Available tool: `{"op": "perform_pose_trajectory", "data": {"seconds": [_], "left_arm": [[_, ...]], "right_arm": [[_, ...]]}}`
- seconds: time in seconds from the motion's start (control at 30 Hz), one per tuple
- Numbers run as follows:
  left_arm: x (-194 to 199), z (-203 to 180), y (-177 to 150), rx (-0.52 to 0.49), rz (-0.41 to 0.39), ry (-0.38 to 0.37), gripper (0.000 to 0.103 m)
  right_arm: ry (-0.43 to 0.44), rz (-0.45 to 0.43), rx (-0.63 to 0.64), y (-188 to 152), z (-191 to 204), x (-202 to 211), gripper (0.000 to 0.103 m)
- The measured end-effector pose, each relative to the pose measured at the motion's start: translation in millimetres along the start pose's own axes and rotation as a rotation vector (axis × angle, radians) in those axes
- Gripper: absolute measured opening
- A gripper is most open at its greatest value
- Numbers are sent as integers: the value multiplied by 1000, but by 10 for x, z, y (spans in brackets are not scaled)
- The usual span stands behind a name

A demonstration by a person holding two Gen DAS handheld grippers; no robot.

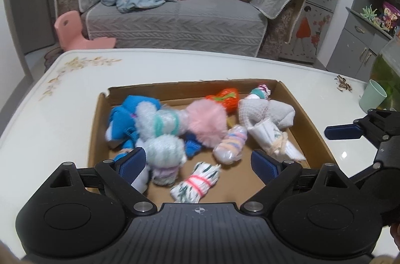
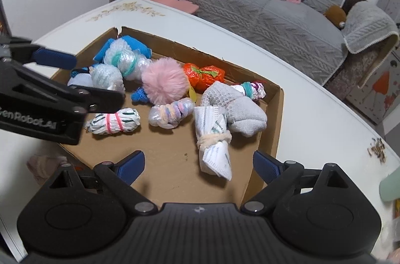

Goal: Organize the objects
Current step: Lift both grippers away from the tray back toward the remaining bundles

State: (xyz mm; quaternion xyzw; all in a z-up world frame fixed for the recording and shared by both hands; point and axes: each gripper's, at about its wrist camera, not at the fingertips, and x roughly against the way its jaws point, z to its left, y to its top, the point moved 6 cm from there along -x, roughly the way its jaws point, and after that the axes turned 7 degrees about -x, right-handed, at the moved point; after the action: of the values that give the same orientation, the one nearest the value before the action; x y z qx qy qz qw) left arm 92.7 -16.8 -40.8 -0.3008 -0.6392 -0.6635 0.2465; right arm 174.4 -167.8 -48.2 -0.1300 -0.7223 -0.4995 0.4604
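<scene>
A shallow cardboard tray (image 1: 310, 114) (image 2: 272, 129) on a white table holds several bundles: a pink pompom (image 1: 206, 123) (image 2: 165, 81), an orange bag (image 1: 225, 99) (image 2: 205, 75), a grey sock roll (image 1: 270, 111) (image 2: 240, 111), a white tied roll (image 1: 272, 139) (image 2: 212, 141), a bundle with a pink band (image 1: 196, 182) (image 2: 115, 124), blue and bubble-wrapped bundles (image 1: 162, 151) (image 2: 120, 61). My left gripper (image 1: 198, 164) is open over the tray's near edge, empty; it also shows in the right wrist view (image 2: 75, 79). My right gripper (image 2: 198, 165) is open and empty above the tray's near right corner.
A white table (image 1: 62, 101) with floral trim carries the tray. A green cup (image 1: 372, 95) and a glass fish tank (image 1: 387, 74) stand at the right. A grey sofa (image 1: 175, 14), a pink stool (image 1: 72, 29) and cabinets (image 1: 362, 44) lie beyond the table.
</scene>
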Motion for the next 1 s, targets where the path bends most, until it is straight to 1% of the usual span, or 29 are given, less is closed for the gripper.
{"op": "perform_pose_trajectory", "data": {"seconds": [0.03,0.13,0.3,0.37,0.47,0.57,0.7,0.73,0.87,0.93,1.0], "left_arm": [[36,22,-21,-2,-6,5,95],[134,94,-106,-4,-21,25,97],[287,216,-249,16,-31,35,97],[360,284,-304,27,-41,48,98],[456,389,-434,52,-50,47,99],[517,459,-618,47,-52,63,101],[556,491,-959,42,-63,35,101],[560,489,-1041,39,-73,16,101],[565,502,-1346,29,-94,0,101],[566,493,-1452,17,-106,-9,101],[554,451,-1517,-14,-120,-14,101]], "right_arm": [[-5,-6,-7,-12,10,28,93],[16,-26,-21,-74,71,113,95],[26,-45,-33,-171,171,232,95],[31,-57,-53,-218,195,301,96],[42,-86,-85,-327,256,431,97],[49,-112,-97,-511,373,588,97],[83,-172,-159,-877,600,808,100],[76,-190,-179,-995,671,851,100],[44,-235,-197,-1399,966,891,102],[63,-251,-235,-1536,1051,885,102],[73,-267,-282,-1592,1072,864,101]]}}
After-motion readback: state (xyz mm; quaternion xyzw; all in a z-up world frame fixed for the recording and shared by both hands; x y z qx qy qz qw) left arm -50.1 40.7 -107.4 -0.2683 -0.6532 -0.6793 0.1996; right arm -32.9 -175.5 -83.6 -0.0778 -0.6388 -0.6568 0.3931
